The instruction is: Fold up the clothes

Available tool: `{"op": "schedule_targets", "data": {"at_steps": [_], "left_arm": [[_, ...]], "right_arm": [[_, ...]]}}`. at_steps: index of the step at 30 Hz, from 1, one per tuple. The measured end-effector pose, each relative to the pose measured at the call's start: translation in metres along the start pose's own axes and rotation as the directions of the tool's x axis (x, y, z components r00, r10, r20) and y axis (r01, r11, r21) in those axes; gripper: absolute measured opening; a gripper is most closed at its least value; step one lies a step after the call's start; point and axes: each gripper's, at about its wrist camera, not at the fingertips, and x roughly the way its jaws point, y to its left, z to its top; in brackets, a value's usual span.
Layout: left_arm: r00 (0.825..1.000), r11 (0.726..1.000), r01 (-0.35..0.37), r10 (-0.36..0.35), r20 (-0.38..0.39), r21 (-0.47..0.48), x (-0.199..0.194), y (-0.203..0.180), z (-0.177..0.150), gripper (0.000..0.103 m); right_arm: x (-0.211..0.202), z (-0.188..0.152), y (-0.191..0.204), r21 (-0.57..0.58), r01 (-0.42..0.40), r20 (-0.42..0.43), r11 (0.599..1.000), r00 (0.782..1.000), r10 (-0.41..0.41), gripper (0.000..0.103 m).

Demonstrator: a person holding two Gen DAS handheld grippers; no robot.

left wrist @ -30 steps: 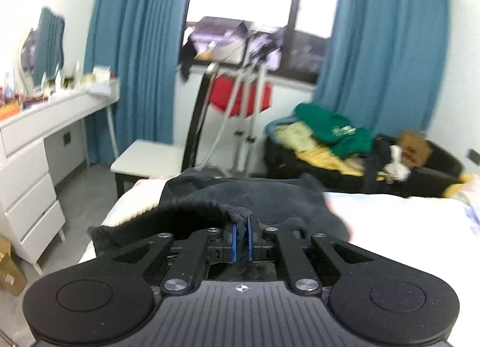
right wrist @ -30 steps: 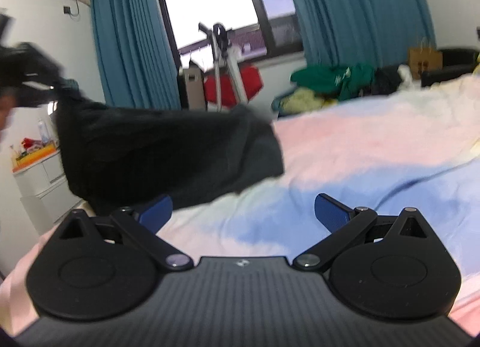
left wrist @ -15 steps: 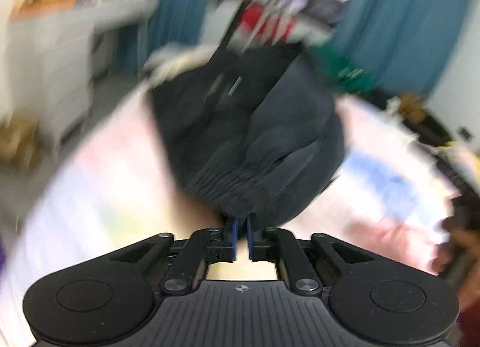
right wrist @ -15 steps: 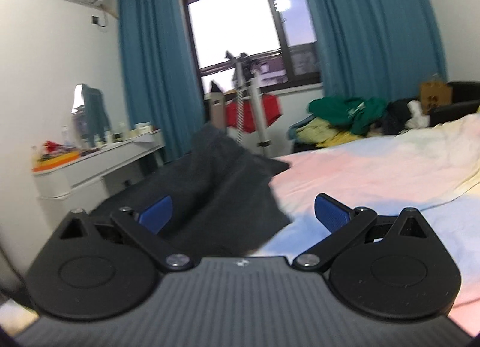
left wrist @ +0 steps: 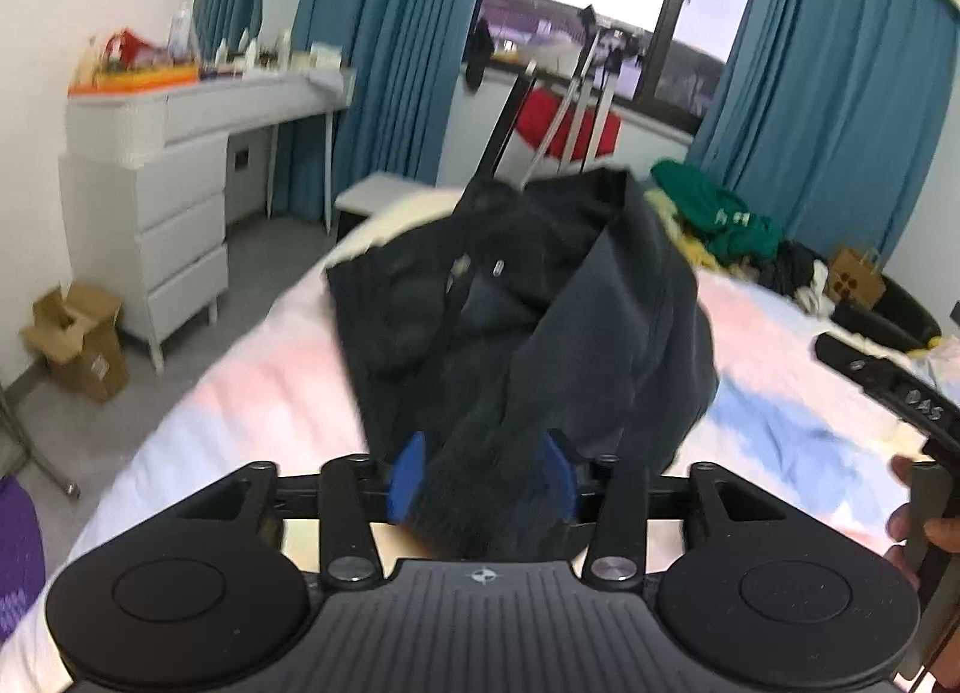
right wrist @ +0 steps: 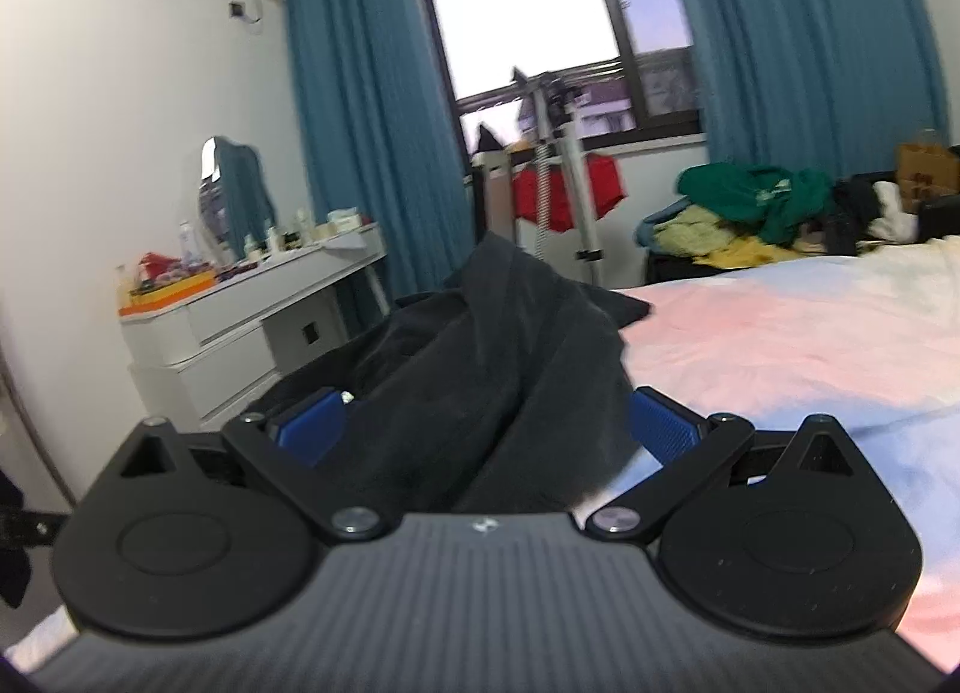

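A dark navy garment [left wrist: 528,321] lies bunched on the bed [left wrist: 252,393], its ribbed hem towards me. My left gripper [left wrist: 480,477] is open, its blue fingers [left wrist: 403,474] spread on either side of the hem, which lies loose between them. In the right wrist view the same garment [right wrist: 480,369] rises in a heap between the spread fingers [right wrist: 663,423] of my right gripper [right wrist: 486,423], which is open. The right gripper also shows at the right edge of the left wrist view [left wrist: 888,387], held by a hand.
A white dresser [left wrist: 168,195] with clutter stands left of the bed. A cardboard box [left wrist: 78,339] sits on the floor. A clothes pile [left wrist: 720,213] and a drying rack [left wrist: 564,111] stand by the window. The pastel bedsheet [right wrist: 810,333] spreads to the right.
My left gripper was shut on the garment's hem and swung it down over the bed; now its fingers have opened and let go. The right gripper has moved up to the garment.
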Motion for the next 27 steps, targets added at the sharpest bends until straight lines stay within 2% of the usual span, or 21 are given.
{"op": "schedule_targets", "data": {"at_steps": [3, 6, 9, 11, 14, 17, 20, 22, 24, 25, 26, 27], "left_arm": [[1.000, 1.000, 0.002, -0.001, 0.026, -0.011, 0.024, -0.017, 0.019, 0.060], [0.999, 1.000, 0.010, -0.009, 0.053, -0.025, 0.068, -0.024, 0.026, 0.061], [1.000, 1.000, 0.020, -0.020, -0.003, -0.007, 0.120, -0.017, 0.019, 0.061], [1.000, 1.000, 0.001, -0.001, -0.005, 0.020, 0.141, -0.009, 0.009, 0.061], [0.999, 1.000, 0.010, -0.010, -0.037, 0.004, 0.175, 0.004, -0.001, 0.061], [0.997, 0.998, 0.062, -0.063, -0.044, -0.023, 0.192, 0.010, -0.004, 0.063], [0.997, 0.997, 0.071, -0.070, -0.007, 0.024, 0.206, 0.007, -0.011, 0.067], [0.997, 0.996, 0.075, -0.075, 0.015, 0.054, 0.214, 0.005, -0.016, 0.070], [0.995, 0.993, 0.086, -0.089, 0.034, 0.078, 0.217, 0.003, -0.019, 0.076], [0.994, 0.992, 0.092, -0.096, 0.044, 0.090, 0.219, 0.002, -0.021, 0.076], [0.993, 0.991, 0.098, -0.103, 0.050, 0.095, 0.220, 0.002, -0.023, 0.077], [0.993, 0.990, 0.104, -0.110, 0.053, 0.095, 0.221, 0.001, -0.023, 0.078]], "right_arm": [[0.036, 0.026, 0.013, -0.071, -0.012, -0.005, 0.997, 1.000, 0.012, 0.103], [0.087, 0.059, 0.025, -0.124, -0.023, -0.040, 0.992, 0.999, 0.018, 0.103], [0.153, 0.087, 0.033, -0.158, -0.012, -0.096, 0.987, 0.995, -0.003, 0.103], [0.202, 0.104, 0.037, -0.187, -0.002, -0.121, 0.982, 0.992, -0.021, 0.102], [0.284, 0.127, 0.043, -0.255, 0.034, -0.165, 0.966, 0.983, -0.078, 0.101], [0.366, 0.134, 0.053, -0.354, 0.037, -0.243, 0.934, 0.961, -0.130, 0.101], [0.435, 0.127, 0.068, -0.501, 0.051, -0.324, 0.864, 0.915, -0.242, 0.094], [0.467, 0.117, 0.075, -0.580, 0.038, -0.343, 0.814, 0.895, -0.286, 0.086], [0.486, 0.103, 0.076, -0.621, 0.026, -0.369, 0.784, 0.873, -0.321, 0.059], [0.489, 0.099, 0.075, -0.629, 0.047, -0.358, 0.776, 0.869, -0.343, 0.037], [0.491, 0.095, 0.073, -0.637, 0.069, -0.347, 0.768, 0.864, -0.365, 0.023], [0.491, 0.093, 0.071, -0.639, 0.093, -0.330, 0.764, 0.864, -0.381, 0.013]]}}
